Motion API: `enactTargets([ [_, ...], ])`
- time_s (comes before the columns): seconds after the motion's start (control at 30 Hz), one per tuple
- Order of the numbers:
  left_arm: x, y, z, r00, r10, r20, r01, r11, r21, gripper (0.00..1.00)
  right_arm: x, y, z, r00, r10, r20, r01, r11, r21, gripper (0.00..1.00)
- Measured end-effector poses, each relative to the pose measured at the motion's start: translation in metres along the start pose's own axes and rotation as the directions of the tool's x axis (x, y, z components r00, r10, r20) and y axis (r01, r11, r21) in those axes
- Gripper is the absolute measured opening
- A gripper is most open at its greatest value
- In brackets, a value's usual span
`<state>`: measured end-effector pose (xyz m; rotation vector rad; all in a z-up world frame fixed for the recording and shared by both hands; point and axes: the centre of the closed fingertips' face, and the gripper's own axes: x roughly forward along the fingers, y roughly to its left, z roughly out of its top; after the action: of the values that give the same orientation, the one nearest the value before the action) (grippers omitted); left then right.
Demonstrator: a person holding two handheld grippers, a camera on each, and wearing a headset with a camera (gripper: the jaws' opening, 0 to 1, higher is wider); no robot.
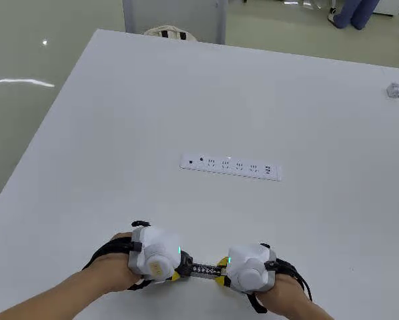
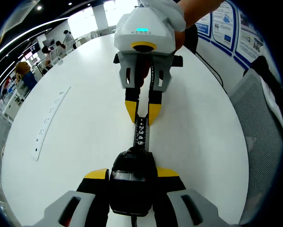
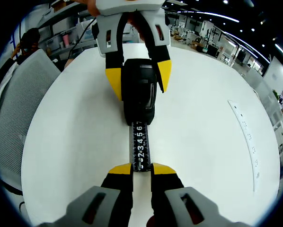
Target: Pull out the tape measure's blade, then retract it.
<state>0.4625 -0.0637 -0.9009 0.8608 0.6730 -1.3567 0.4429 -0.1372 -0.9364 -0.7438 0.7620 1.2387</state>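
Left gripper (image 2: pixel 132 174): white two-jaw tool with yellow pads, clamped on the tape measure case, one jaw on each side of it.
Right gripper (image 3: pixel 141 169): matching white and yellow tool facing the case, pinched tight on the blade's free end.
Tape measure case (image 2: pixel 132 187): black, blocky plastic body, seated between the left jaws with its mouth turned toward the right gripper.
Blade (image 3: pixel 141 146): narrow black metal strip with white numerals, running straight from the case mouth to the right jaws. Only a short run is out, and the numerals read up to about 7.
Table (image 1: pixel 186 100): broad white flat top beneath the case. Whether the case rests on it or hangs just above it cannot be told.
Power strip (image 1: pixel 230 167): long white plastic bar, beyond the case toward the table's middle, well apart.
Small lump (image 1: pixel 393 90): pale and crumpled, far beyond the case and off to the right. What it is cannot be told.
Stage, judged: the pull-out has begun and most of the blade is not yet drawn.
Handling, judged: the case is rigid and compact with some weight, and its smooth shell may twist, so hold it across the sides. The blade is thin and springy, stiff over a short run and prone to buckle over a long one. Take it at the end hook. The spring pulls it back, so feed it home under grip.
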Motion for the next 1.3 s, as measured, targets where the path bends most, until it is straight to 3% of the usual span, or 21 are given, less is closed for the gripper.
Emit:
enactTargets([
  [1.3, 0.000, 0.000, 0.000, 0.9999, 0.001, -0.010, -0.001, 1.000, 0.001, 0.32, -0.020, -0.002, -0.029, 0.9996, -0.021, -0.017, 0.021, 0.999, 0.026, 0.12],
])
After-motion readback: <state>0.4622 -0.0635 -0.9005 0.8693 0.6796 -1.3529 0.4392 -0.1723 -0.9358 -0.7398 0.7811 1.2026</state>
